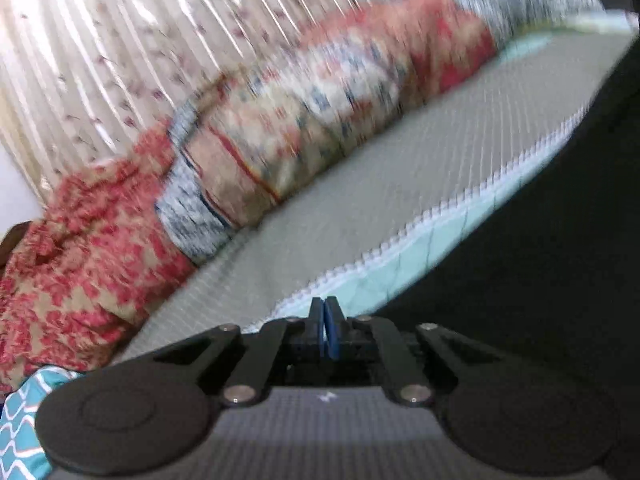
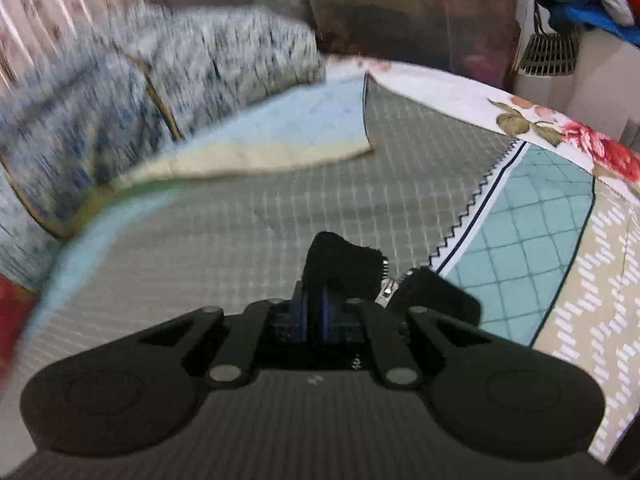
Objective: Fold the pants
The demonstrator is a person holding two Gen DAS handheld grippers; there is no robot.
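The black pants (image 1: 540, 280) fill the right side of the left wrist view as a dark, blurred mass lying on the grey checked bedspread (image 1: 360, 168). My left gripper (image 1: 325, 306) is shut at the pants' left edge, blue pads together, and no cloth shows between them. In the right wrist view, my right gripper (image 2: 315, 300) is shut on a bunched piece of the black pants (image 2: 340, 256). The open metal zipper (image 2: 385, 284) hangs just right of the fingers, and another black flap lies beyond it.
Red and blue patterned quilts (image 1: 280, 128) are piled along the far side of the bed against a pleated curtain (image 1: 120, 40). A grey-blue blanket (image 2: 180, 68), a clear storage box (image 2: 420, 28) and a floral sheet edge (image 2: 560, 128) border the bedspread (image 2: 260, 208).
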